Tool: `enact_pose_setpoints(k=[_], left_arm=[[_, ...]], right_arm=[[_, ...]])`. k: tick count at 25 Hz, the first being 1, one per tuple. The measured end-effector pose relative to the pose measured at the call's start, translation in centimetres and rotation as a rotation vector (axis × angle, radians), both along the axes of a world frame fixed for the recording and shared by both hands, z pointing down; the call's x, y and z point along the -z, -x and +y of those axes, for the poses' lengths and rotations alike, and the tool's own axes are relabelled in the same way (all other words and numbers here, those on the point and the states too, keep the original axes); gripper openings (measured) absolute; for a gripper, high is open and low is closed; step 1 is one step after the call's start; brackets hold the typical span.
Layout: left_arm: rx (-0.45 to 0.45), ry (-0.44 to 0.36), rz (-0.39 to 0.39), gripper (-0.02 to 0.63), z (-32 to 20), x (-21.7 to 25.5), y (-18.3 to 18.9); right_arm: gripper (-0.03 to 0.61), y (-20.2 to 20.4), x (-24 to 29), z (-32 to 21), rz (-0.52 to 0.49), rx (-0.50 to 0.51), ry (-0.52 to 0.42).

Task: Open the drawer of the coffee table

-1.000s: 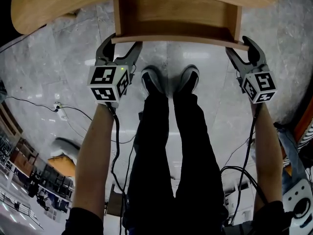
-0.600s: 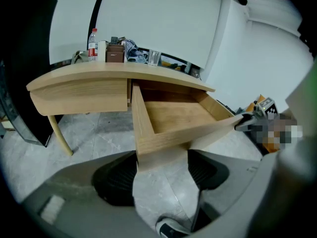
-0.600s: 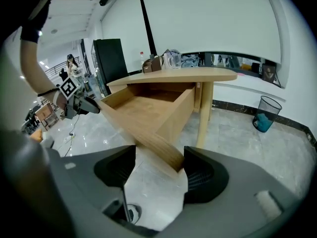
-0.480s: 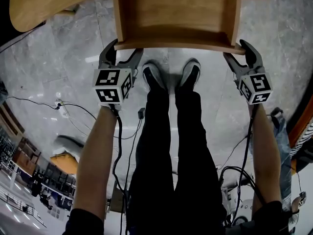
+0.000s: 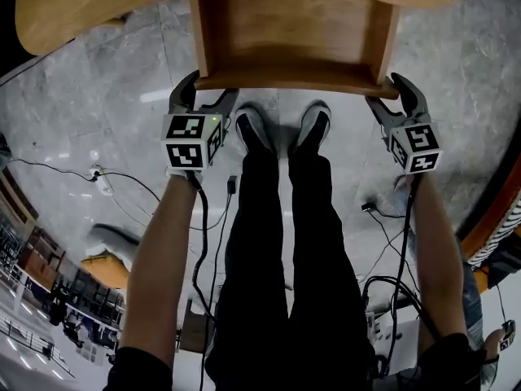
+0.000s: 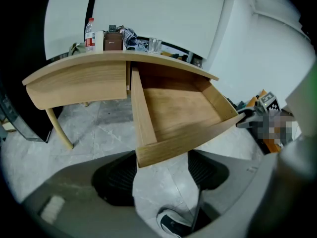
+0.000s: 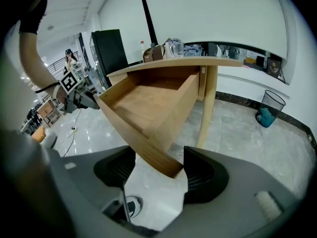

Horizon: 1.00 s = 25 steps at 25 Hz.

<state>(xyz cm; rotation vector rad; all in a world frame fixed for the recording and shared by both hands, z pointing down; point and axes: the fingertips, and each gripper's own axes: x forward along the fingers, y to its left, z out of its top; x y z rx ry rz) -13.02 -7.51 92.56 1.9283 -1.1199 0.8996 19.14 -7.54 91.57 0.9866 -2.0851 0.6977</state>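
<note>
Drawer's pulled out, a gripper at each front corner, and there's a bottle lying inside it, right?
Not quite: the drawer is empty, only bare wood inside, as the left gripper view shows. The rest holds: it is pulled out, with the left gripper and right gripper at its front corners.

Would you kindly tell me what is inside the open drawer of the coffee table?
The drawer shows only its bare wooden bottom and walls; nothing lies in the visible part. Its rear end sits under the tabletop, shadowed and partly covered.
</note>
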Motion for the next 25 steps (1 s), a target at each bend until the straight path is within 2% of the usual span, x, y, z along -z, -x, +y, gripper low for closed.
enact_pose_setpoints(k=[4,8,12,15,19,22,25], left_arm=[[-0.011,0.022,-0.014,0.336,0.1,-0.2,0.1],[-0.038,0.065,-0.068,0.336,1.3,-0.1,1.0],[-0.024,0.09,-0.12,0.336,2.7,2.1,3.7],[0.036,0.086,-0.147,0.336,3.2,5.1,6.5],[0.122,-0.013,-0.144,0.335,1.4,13.1,9.1],[0.159,-0.158,-0.104,0.332,-2.8,21.0,9.4],[0.176,-0.302,-0.046,0.295,-6.3,30.1,8.4]], right_arm=[[0.305,0.1,-0.3,0.2,0.008,0.009,0.024],[0.311,-0.7,0.4,1.0,0.059,0.061,0.048],[0.31,-2.6,3.5,1.4,0.092,0.059,0.045],[0.302,-4.3,7.1,1.0,0.1,0.01,0.025],[0.277,-5.4,15.2,-1.2,0.06,-0.12,-0.06],[0.257,-5.0,23.1,-4.8,0.002,-0.2,-0.189],[0.237,-4.0,31.6,-7.3,-0.052,-0.24,-0.306]])
